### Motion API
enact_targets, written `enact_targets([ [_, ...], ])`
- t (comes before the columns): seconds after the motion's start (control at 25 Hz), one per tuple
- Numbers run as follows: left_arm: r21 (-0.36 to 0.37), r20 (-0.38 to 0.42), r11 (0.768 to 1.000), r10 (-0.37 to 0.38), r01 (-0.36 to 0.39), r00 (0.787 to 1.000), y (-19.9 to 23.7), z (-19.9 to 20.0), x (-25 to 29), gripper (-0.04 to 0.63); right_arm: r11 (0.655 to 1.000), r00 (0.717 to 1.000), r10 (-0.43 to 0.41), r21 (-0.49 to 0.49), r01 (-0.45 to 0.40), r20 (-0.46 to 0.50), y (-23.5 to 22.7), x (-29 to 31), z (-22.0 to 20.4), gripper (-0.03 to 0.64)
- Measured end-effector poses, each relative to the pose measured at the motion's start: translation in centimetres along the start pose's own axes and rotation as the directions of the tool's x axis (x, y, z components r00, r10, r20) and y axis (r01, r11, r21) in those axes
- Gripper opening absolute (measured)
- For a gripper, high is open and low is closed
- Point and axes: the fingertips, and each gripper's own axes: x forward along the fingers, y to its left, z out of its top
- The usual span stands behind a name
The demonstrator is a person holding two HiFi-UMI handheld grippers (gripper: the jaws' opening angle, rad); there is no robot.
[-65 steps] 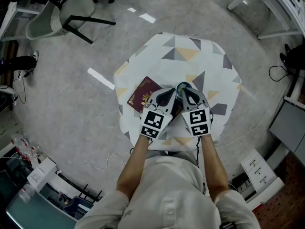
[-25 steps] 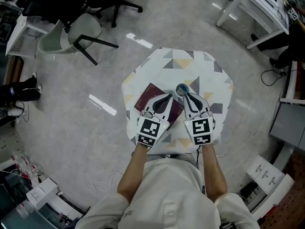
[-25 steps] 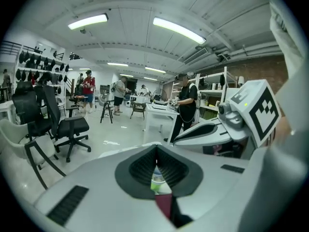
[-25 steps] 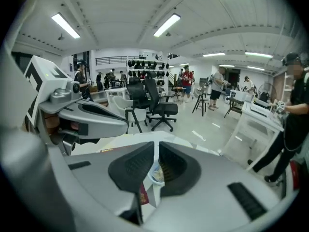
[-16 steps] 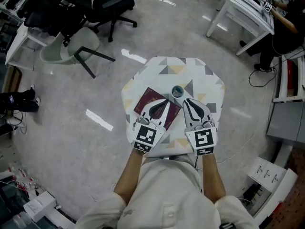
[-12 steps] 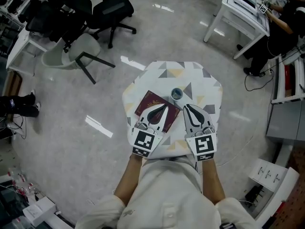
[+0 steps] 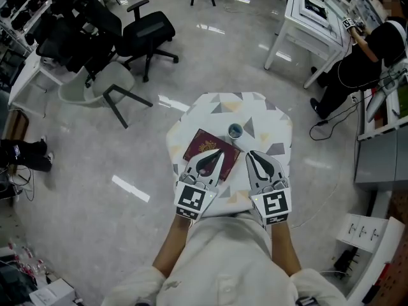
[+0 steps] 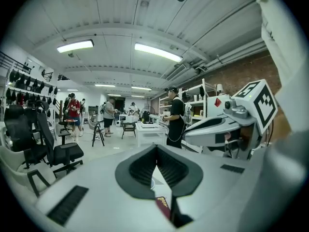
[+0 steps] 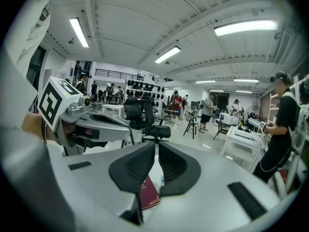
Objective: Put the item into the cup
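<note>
A maroon passport-like booklet [image 7: 209,148] lies on the small table with the triangle-patterned cloth [image 7: 268,116]. A small cup [image 7: 235,131] stands just beyond it, near the table's middle. My left gripper [image 7: 214,152] hovers over the booklet's near part, jaws shut and empty. Short of the cup and to its right, my right gripper [image 7: 249,152] is also shut with nothing in it. In the left gripper view, the left gripper [image 8: 155,148] shows the booklet [image 8: 163,205] below its jaws. The right gripper view has the right gripper [image 9: 157,143] above the booklet [image 9: 147,193].
Office chairs [image 7: 148,29] and a tipped pale chair [image 7: 95,85] stand at the upper left. A white desk [image 7: 312,14] and a person in black [image 7: 373,46] are at the upper right. Grey cabinets [image 7: 376,164] line the right side. Several people stand far off.
Both grippers have drawn back from the cup toward my body. The head view has pulled away, so the table looks smaller and more of the room shows.
</note>
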Motion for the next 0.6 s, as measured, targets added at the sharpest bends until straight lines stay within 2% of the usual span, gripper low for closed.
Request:
enact_targets([
  [0.36, 0.025, 0.021, 0.999, -0.03, 0.029, 0.999, -0.9, 0.4, -1.8, 0.012, 0.999, 0.999, -0.047, 0.018, 0.046, 0.023, 1.5, -1.8, 0.3, 0.026],
  [0.6, 0.016, 0.014, 0.999, -0.035, 0.034, 0.999, -1.5, -0.1, -3.0, 0.012, 0.997, 0.998, -0.066, 0.036, 0.065, 0.021, 2.3, -3.1, -0.1, 0.026],
])
